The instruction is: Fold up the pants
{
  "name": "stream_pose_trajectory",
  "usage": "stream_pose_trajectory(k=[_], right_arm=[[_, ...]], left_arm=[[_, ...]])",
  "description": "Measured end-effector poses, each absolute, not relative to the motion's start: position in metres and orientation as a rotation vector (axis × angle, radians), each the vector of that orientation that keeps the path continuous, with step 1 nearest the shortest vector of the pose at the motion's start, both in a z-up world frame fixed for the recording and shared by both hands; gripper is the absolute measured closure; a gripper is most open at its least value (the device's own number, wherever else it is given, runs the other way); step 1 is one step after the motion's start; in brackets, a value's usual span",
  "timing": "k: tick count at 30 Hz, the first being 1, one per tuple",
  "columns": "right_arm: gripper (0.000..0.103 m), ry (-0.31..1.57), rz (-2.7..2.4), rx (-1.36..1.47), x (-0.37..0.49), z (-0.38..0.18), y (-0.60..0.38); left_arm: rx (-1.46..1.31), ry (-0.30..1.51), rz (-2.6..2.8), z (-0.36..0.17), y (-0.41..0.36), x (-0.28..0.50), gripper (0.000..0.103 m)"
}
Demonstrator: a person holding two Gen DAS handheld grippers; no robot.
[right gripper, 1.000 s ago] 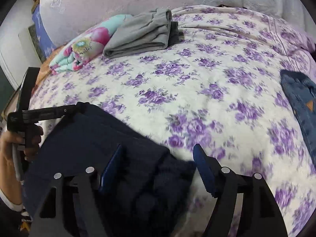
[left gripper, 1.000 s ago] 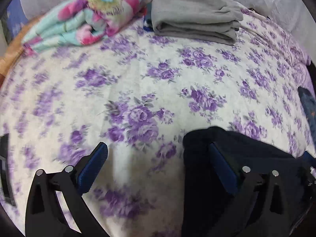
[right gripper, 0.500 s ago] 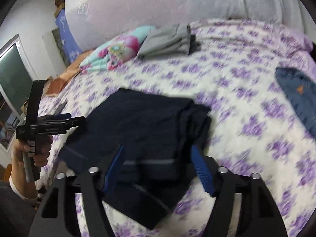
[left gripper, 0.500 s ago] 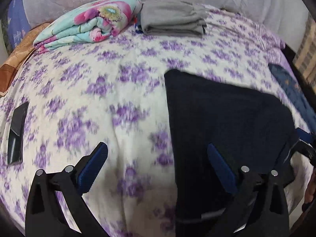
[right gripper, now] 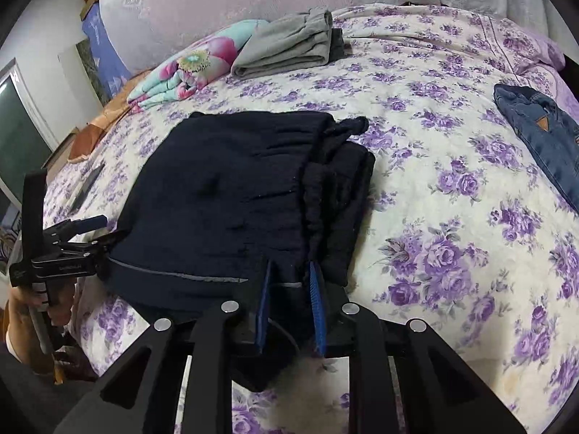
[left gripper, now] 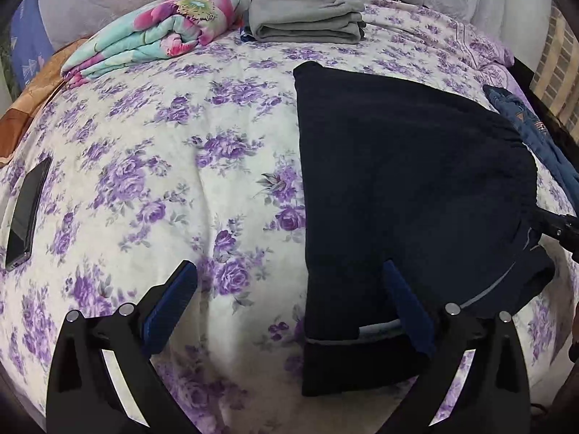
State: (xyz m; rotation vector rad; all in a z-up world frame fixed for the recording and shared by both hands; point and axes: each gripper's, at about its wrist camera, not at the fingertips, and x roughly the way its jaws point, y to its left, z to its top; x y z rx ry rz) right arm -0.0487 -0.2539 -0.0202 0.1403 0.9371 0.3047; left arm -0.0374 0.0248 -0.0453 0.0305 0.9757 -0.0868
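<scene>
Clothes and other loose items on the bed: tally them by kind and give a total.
Pants: 3 (navy pants, grey pants, jeans)
Blankets: 1 (floral blanket)
Phones: 1 (phone)
Total: 5

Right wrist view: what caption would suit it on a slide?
Right gripper pinches the near edge of folded dark navy pants on a purple-flowered bedspread.
</scene>
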Motion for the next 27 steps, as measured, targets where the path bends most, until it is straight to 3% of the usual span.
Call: stream_pose_trajectory(k=[3, 4, 5, 13, 18, 20, 24, 27], right_arm=[[0.07, 0.927, 0.293, 0.144, -0.052, -0.018, -0.257], [0.057, 0.924, 0.28, 0.163, -0.053, -0.016, -0.261], [0.05, 0.917, 0.281, 0.189, -0.054, -0.012, -0.264], [0.045, 0.768, 0.28, 0.188, -0.053, 0.016, -0.252], [0.035, 0.931, 0.227, 0.11, -0.028, -0.02, -0.24], [0.022, 0.974, 0.246, 0.192, -0.026, -0.031, -0.255], [0.022, 0.923, 0.259, 0.193, -0.034, -0.014, -0.267], [0.022, 0.799, 0.263, 0.196, -0.033, 0.016, -0.273]], left_arm=[[0.019, 0.983, -0.081, -0.044, 0.027, -0.04, 0.004], [0.014, 0.982, -0.076, -0.044, 0.027, -0.041, 0.004], [0.01, 0.98, -0.071, -0.043, 0.027, -0.042, 0.004], [0.0, 0.997, -0.066, -0.042, 0.027, -0.038, 0.004], [-0.027, 1.006, -0.112, -0.045, 0.036, -0.038, 0.004], [-0.062, 1.036, -0.147, -0.047, 0.043, -0.037, 0.004], [-0.123, 1.083, -0.196, -0.032, 0.061, -0.037, 0.004], [-0.109, 0.985, -0.17, -0.006, 0.067, -0.031, 0.004]])
